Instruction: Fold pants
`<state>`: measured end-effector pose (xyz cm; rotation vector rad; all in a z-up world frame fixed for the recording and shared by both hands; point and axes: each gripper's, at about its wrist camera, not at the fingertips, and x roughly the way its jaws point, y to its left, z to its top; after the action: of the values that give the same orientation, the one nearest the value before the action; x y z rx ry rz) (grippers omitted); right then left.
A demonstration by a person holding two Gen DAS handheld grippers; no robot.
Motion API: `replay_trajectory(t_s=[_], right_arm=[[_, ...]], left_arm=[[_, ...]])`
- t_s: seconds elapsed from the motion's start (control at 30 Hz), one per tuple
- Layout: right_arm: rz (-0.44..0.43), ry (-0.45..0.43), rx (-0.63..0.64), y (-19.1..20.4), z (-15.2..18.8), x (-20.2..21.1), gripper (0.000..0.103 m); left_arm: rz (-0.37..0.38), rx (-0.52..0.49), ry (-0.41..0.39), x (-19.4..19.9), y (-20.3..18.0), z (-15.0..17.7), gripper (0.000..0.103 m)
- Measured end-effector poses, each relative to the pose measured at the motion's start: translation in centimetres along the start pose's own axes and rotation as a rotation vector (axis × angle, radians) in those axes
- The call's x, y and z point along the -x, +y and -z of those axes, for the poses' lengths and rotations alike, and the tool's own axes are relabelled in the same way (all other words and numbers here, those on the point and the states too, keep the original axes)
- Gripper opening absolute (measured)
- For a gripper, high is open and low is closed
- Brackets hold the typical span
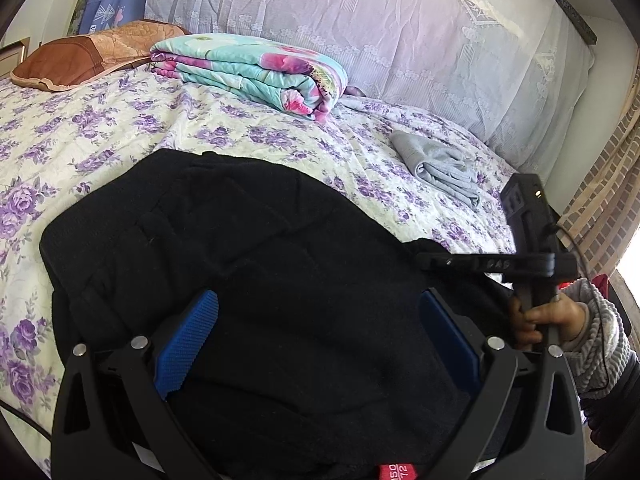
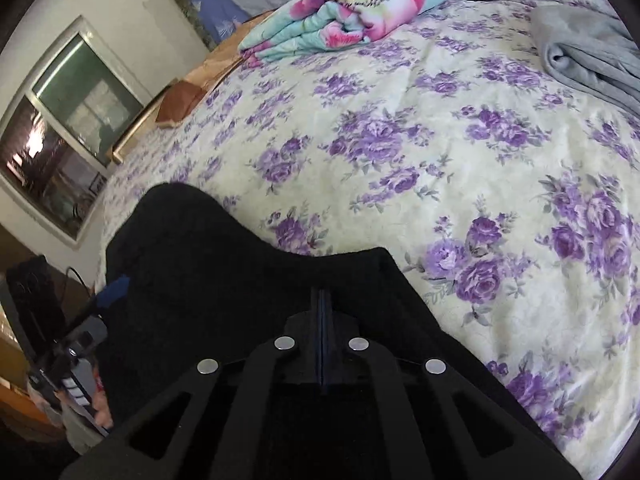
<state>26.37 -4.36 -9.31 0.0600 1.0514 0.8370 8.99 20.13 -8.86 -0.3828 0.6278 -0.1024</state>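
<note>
Nearest to me, my left gripper (image 1: 316,344) hangs over the black pants (image 1: 224,248) with its jaws spread wide, the blue pads (image 1: 186,344) standing well apart on either side of the dark cloth and pressing on nothing. My right gripper (image 2: 322,312) is closed tight, its two fingers meeting in a thin line with the pants (image 2: 224,280) bunched up around and beneath them; the fabric is so dark there that I cannot tell whether a fold of it is pinched between the tips. In the left wrist view I can see my right hand (image 1: 548,320) wrapped around the handle of that right gripper at the right edge of the pants, with a grey knitted sleeve (image 1: 604,340) behind it. The pants lie in a broad dark heap on the near part of the bedspread (image 1: 100,132), which is cream with purple roses. Farther out on the bedspread, to the right, sits a small folded grey garment (image 1: 444,168), apart from the pants. Beyond that, toward the head of the bed, a folded quilt (image 1: 256,72) in turquoise with pink flowers rests on the bedspread, and a brown pillow (image 1: 80,56) lies just beside it on the left. Behind them a pale lace-covered headboard (image 1: 400,32) rises, and in the right wrist view a window (image 2: 68,128) shows on the far wall.
</note>
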Motion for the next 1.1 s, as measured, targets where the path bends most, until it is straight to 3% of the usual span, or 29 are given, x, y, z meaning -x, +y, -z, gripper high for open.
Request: replay_trajectory(t_s=[0.03,0.1,0.13,0.17,0.27,0.4,0.43,0.47,0.57,0.83,0.97,1.1], right_arm=[[0.02,-0.03,0.021,0.4,0.0,0.8,0.006],[0.036,-0.052,0.038,0.8,0.0,1.5,0.041],[0.031,-0.034,0.018,0.4,0.2,1.1,0.065],[0.023,-0.006,0.008,-0.1,0.3,0.5,0.065],[0.025,-0.03,-0.006,-0.2,0.2,1.3,0.063],[-0.09,-0.2,-0.073,-0.5,1.9,8.4,0.065],[-0.094,-0.244,-0.085,-0.8,2.9,10.5,0.07],[-0.091,-0.296,-0.106,-1.3,4.5,12.9,0.076],[-0.047,-0.43,-0.209,-3.9,10.7,19.8,0.079],[0.182,-0.668,-0.724,-10.9,32.1,34.6,0.079],[0.189,-0.724,-0.912,-13.8,38.0,36.6,0.079],[0.108,-0.745,-0.982,-16.2,38.9,34.5,0.079]], left_arm=[[-0.001,-0.001,0.0,0.0,0.0,0.0,0.098],[-0.005,-0.003,0.001,0.0,0.0,0.0,0.098],[-0.008,-0.005,0.002,0.0,0.0,0.0,0.098],[-0.012,-0.008,0.003,-0.1,-0.1,0.0,0.098],[-0.026,-0.018,0.007,-0.3,-0.2,-0.1,0.098],[-0.043,-0.033,0.01,-0.4,-0.4,0.0,0.098],[-0.043,-0.033,0.01,-0.3,-0.4,0.0,0.098],[-0.043,-0.033,0.009,-0.3,-0.3,0.0,0.098],[-0.043,-0.033,0.009,-0.3,-0.4,0.0,0.098],[-0.063,-0.039,0.006,-0.4,-0.5,0.1,0.098],[-0.082,-0.044,0.007,-0.4,-0.7,0.1,0.098],[-0.11,-0.053,0.009,-0.4,-1.0,0.3,0.098]])
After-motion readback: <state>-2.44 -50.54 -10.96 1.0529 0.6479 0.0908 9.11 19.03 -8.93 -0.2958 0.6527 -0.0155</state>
